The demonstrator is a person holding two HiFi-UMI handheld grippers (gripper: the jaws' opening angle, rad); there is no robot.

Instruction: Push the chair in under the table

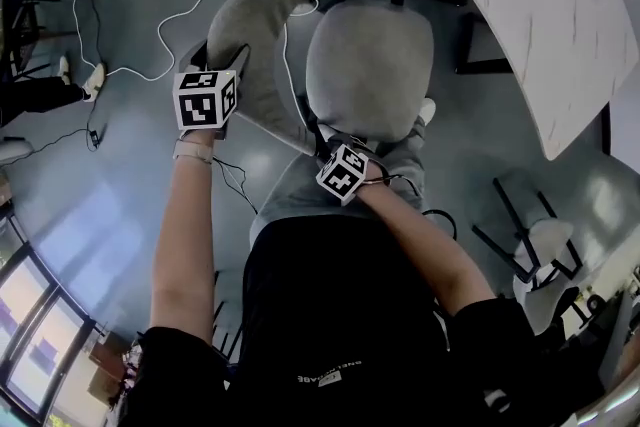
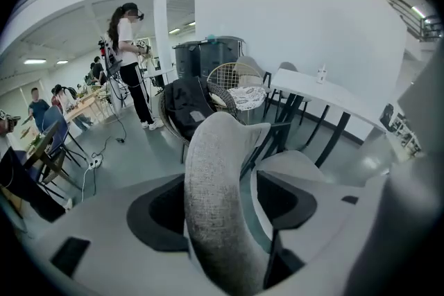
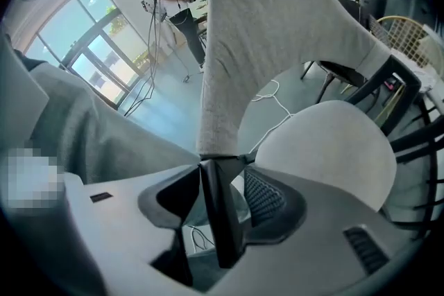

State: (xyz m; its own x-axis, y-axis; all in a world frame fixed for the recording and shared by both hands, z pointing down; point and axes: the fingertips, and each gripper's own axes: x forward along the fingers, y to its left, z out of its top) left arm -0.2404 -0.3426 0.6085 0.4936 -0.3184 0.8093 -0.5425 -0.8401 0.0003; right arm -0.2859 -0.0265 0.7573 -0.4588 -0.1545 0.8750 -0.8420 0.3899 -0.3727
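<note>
The person's black shirt (image 1: 330, 315) filled the bottom of the head view, and both forearms (image 1: 185, 235) reached forward and down from it. The left gripper (image 2: 222, 204) was released: its jaws stood spread to either side of the curved grey backrest (image 1: 255, 25) of the chair (image 1: 372, 75), with a gap showing by the right pad. The right gripper (image 3: 222, 204) was likewise unclenched, straddling the black strut (image 3: 220, 218) where the backrest's fabric ended, with space on both sides of it. The chair stood just in front of the person, with its pale seat (image 3: 326, 142) beside the edge of the white table (image 1: 540, 25) and not beneath it. A white cable (image 1: 130, 65) trailed over the grey floor (image 1: 120, 175) to the left.
</note>
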